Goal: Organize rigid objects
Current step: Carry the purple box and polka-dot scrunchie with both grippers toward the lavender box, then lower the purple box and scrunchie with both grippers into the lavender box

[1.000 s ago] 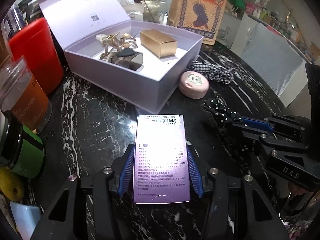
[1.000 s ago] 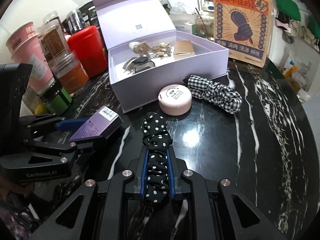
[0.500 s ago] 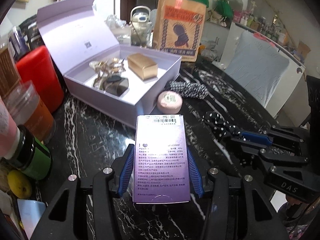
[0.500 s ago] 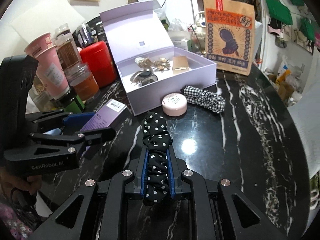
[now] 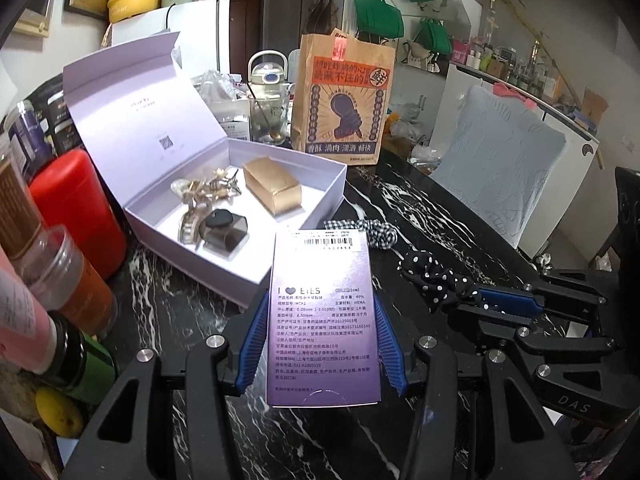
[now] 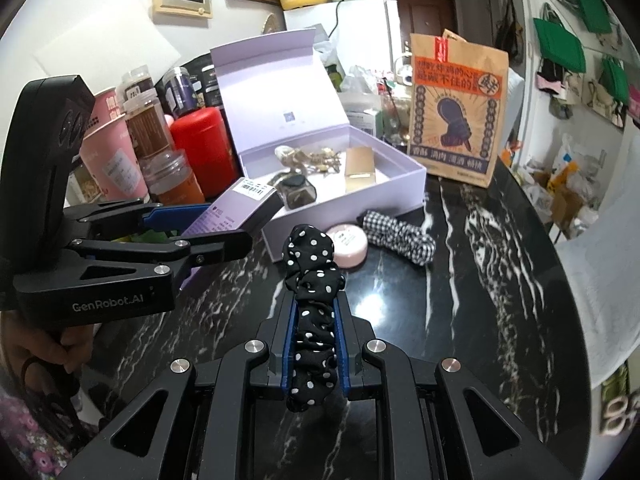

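My left gripper (image 5: 320, 332) is shut on a flat purple carton (image 5: 322, 312) with a barcode, held above the black marble table (image 5: 420, 208); in the right wrist view the carton (image 6: 240, 208) hangs just left of the open lilac box (image 6: 400, 196). My right gripper (image 6: 314, 332) is shut on a black polka-dot scrunchie (image 6: 312, 276), also lifted off the table. The lilac box (image 5: 308, 216) has its lid up and holds a gold box (image 5: 272, 188), hair clips (image 5: 204, 192) and a dark case (image 5: 224, 232).
A pink round tin (image 6: 350, 244) and a checked scrunchie (image 6: 400, 236) lie in front of the box. A red canister (image 6: 204, 144), jars and cups crowd the left side. A printed paper bag (image 6: 456, 116) stands behind the box. A chair stands beyond the table's right edge.
Both grippers have risen from the table with their loads, the carton and the polka-dot scrunchie. The box and room now appear lower and farther in both views.
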